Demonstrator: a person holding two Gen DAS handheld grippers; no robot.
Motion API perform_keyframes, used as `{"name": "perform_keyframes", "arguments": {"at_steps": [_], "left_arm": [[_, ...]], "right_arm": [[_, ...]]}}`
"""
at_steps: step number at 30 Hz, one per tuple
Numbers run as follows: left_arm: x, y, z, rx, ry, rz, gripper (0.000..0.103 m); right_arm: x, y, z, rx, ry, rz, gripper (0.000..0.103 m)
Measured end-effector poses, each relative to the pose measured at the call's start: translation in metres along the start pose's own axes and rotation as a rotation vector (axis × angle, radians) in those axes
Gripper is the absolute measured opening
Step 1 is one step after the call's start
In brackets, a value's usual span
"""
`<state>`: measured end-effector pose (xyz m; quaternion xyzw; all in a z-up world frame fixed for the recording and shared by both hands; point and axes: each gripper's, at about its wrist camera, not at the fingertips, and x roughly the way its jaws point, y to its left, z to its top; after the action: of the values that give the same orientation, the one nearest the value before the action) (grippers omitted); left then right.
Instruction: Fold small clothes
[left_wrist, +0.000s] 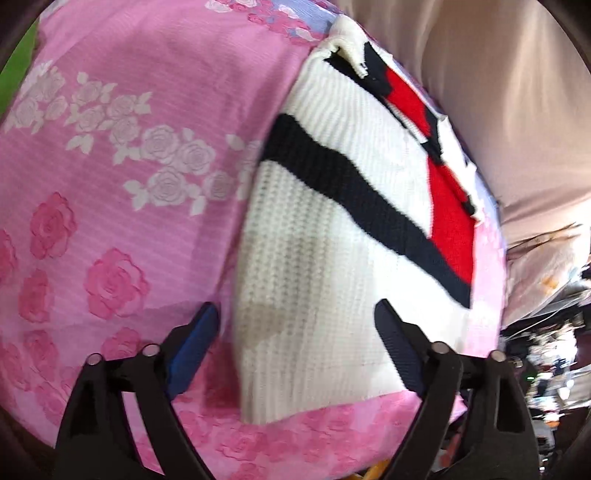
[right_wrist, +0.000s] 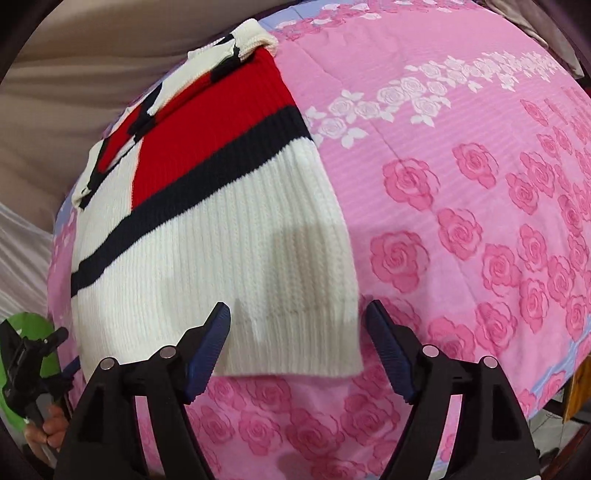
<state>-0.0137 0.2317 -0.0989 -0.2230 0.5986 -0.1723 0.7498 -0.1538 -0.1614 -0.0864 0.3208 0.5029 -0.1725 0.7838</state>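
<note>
- Left wrist view: I read the left gripper (left_wrist: 295, 328) as released, jaws spread wide, nothing between the pads. One finger sits over the pink rose bedspread (left_wrist: 110, 166) at 7 o'clock, the other over the knit at 5 o'clock.
- Right wrist view: the right gripper (right_wrist: 299, 328) is likewise released and empty. Its jaws straddle the near right corner of the sweater (right_wrist: 221, 240), with one finger over the knit and the other over the bedspread.
- Location of the task item: the sweater lies flat on the bedspread, toward 1 o'clock in the left view and 10 o'clock in the right view. Its far end reaches the edge of the bed beside a beige fabric surface (left_wrist: 498, 92).
- My judgement on placement: with both grippers empty and spaced along the near edge, I take it that a fold has been laid down, or that the near corners are about to be taken for the next fold.
- Appearance: white ribbed knit, one diagonal navy stripe, a red panel above it, and navy-and-white patterning at the far end. It reads as a compact rectangle with straight sides, so it looks partly folded. A faint grey patch shows on the white area near the grippers; I cannot tell shadow from stain.
- A hand (right_wrist: 51, 432) holding the other tool shows at 8 o'clock in the right view.
</note>
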Motion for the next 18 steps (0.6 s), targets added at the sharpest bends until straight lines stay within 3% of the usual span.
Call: {"name": "perform_keyframes", "arguments": {"at_steps": [4,8,11,13,14,15,16,17,18], "left_arm": [[0.002,0.006,-0.007,-0.08,-0.014,0.0,0.08],[-0.003,0.003,-0.023,-0.139,-0.125,0.031,0.08],[-0.004,0.006,-0.03,-0.241,-0.161,-0.007,0.08],[-0.004,0.009,-0.031,-0.288,-0.183,-0.023,0.08],[-0.004,0.011,-0.03,-0.312,-0.191,-0.037,0.069],[-0.003,0.013,-0.029,-0.326,-0.185,-0.056,0.046],[0.0,0.017,-0.028,-0.346,-0.166,-0.081,0.034],[0.002,0.022,-0.028,-0.386,-0.142,-0.091,0.014],[0.002,0.024,-0.029,-0.407,-0.136,-0.088,0.009]], "right_arm": [[0.003,0.0,0.009,-0.043,0.017,0.056,0.073],[0.007,0.002,0.008,-0.131,0.044,0.113,0.073],[0.007,-0.004,0.012,-0.19,0.102,0.15,0.063],[0.008,-0.012,0.017,-0.173,0.123,0.194,0.048],[0.01,-0.019,0.022,-0.142,0.132,0.218,0.044],[0.012,-0.024,0.026,-0.111,0.137,0.241,0.029],[0.014,-0.027,0.029,-0.087,0.151,0.26,0.009],[0.019,-0.03,0.032,-0.054,0.175,0.287,0.009],[0.015,-0.032,0.034,-0.042,0.157,0.294,0.008]]}}
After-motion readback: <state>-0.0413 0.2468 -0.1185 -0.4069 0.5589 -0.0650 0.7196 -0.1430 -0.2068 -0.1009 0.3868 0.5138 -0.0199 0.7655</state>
